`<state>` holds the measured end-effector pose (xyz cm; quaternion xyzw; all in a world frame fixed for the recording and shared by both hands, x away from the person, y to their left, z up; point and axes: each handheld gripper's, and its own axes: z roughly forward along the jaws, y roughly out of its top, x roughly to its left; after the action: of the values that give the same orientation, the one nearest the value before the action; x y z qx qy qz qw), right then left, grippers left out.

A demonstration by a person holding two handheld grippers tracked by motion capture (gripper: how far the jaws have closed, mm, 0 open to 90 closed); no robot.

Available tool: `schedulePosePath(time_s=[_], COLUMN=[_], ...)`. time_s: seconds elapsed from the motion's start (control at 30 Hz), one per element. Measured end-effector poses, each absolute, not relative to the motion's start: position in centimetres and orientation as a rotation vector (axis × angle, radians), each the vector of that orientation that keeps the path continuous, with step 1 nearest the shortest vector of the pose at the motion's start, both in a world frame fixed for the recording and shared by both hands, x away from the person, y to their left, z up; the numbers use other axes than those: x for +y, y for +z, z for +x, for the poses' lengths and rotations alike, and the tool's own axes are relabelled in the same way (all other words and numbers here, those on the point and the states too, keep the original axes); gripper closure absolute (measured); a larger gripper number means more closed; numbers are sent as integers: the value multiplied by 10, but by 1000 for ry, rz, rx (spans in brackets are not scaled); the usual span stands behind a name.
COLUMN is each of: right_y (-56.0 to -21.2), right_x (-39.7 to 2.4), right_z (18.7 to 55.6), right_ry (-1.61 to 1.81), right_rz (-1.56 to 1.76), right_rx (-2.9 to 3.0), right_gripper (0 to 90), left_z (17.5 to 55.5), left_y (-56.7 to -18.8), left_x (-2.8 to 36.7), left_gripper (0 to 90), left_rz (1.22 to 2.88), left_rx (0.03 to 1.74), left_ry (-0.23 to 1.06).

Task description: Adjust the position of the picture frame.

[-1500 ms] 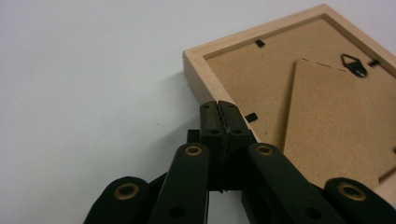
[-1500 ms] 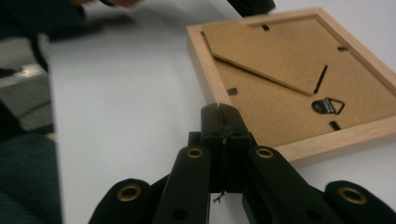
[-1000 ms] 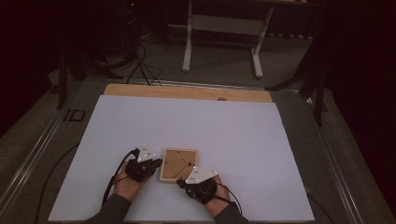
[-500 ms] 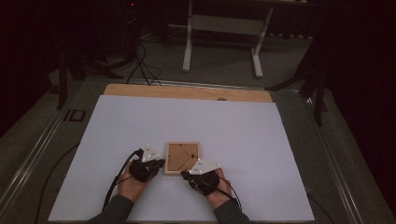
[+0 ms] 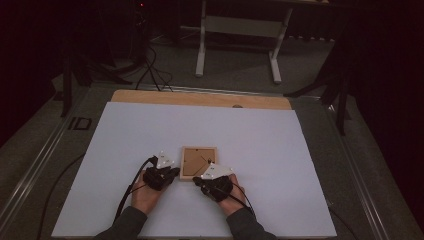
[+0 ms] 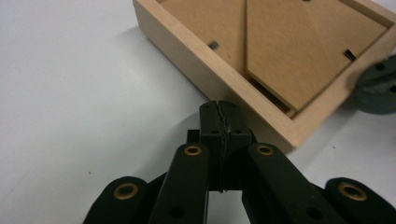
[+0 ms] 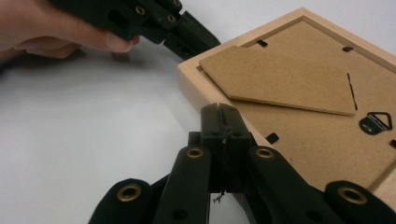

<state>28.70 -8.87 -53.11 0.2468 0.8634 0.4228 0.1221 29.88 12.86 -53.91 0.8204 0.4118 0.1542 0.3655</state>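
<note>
A small wooden picture frame (image 5: 198,161) lies face down on the white table top, its brown backing board and fold-out stand (image 7: 285,77) facing up. My left gripper (image 5: 175,172) is shut, and its tips (image 6: 219,105) rest against the frame's left side wall (image 6: 187,51). My right gripper (image 5: 198,180) is also shut with nothing in it. Its tips (image 7: 219,110) sit at the frame's near edge by the corner (image 7: 191,77). A metal hanger ring (image 7: 373,122) sits on the backing. In the right gripper view the left gripper (image 7: 205,39) touches the frame's far side.
The white sheet (image 5: 150,130) covers a wooden table whose bare strip (image 5: 200,99) runs along the far edge. Beyond it on the dark floor stand a white desk frame (image 5: 240,30) and cables (image 5: 150,65). Both hands rest near the table's front edge.
The frame has slid a little away from the person and straightened. Both shut grippers have moved forward with it, the right one more.
</note>
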Motion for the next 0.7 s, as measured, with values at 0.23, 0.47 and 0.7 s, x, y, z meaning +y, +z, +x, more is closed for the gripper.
schedulePosePath(time_s=[0.23,0.47,0.7], right_y=[-529,-520,-509], right_x=[-90,-102,-133], right_z=[290,289,294], right_ry=[1232,1288,1310], right_rz=[730,763,853], right_rx=[2513,2480,2388], right_gripper=[898,898,898], left_z=[295,293,284], left_y=[-538,-535,-527], left_x=[126,128,133], left_gripper=[894,891,875], left_rz=[2130,2107,2098], left_rx=[1049,1050,1035], left_ry=[408,397,411])
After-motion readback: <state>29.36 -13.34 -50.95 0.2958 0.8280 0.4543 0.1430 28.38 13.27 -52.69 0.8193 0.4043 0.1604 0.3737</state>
